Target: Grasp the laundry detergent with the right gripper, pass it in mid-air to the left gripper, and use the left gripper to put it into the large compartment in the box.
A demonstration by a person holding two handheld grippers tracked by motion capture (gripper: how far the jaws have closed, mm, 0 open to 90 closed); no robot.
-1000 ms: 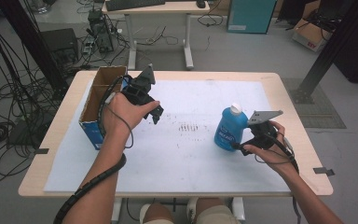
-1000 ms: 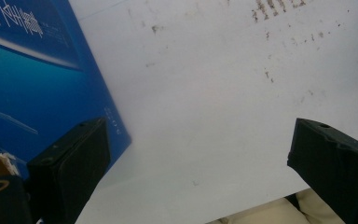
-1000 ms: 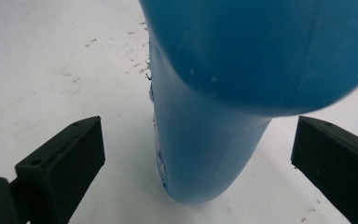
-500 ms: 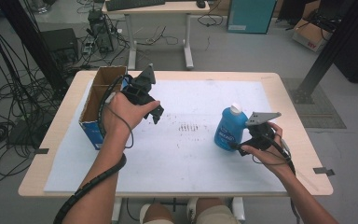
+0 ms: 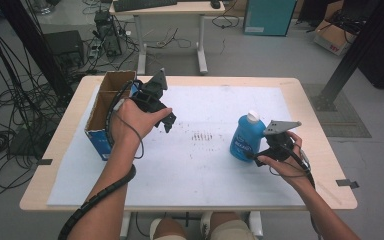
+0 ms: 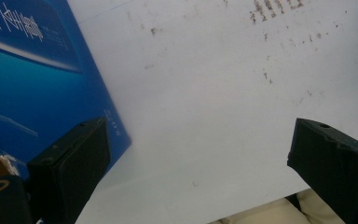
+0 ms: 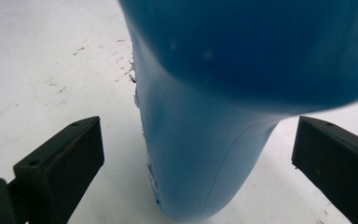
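Count of bottles: one, a blue plastic bottle with a white cap (image 5: 247, 137).
Count of boxes: one, an open brown cardboard box with blue sides (image 5: 104, 111).
Count of hand-held grippers: two, one in each hand.
Bottle, where: it stands on the white sheet (image 5: 190, 160) that covers the wooden worktop (image 5: 325, 150), just in front of the right hand-held gripper (image 5: 258, 154). In the right gripper view the blue bottle (image 7: 214, 116) sits between the two black jaws, with a gap on each side.
Bottle, which way: it stands upright. Its long side runs up and down, and the white cap is on top.
Right hand-held gripper: its jaws are spread wide, one on each side of the low part of the bottle. They do not touch it.
Left hand-held gripper (image 5: 167, 119): its jaws are spread wide too, with nothing between them. It is held up above the white sheet.
Box, where: it is just beside the left hand-held gripper, on its outer side. In the left gripper view the blue wall of the box (image 6: 37, 88) is by one jaw.
Marks: a patch of small brown specks (image 5: 202, 136) lies on the sheet between the two hand-held grippers.
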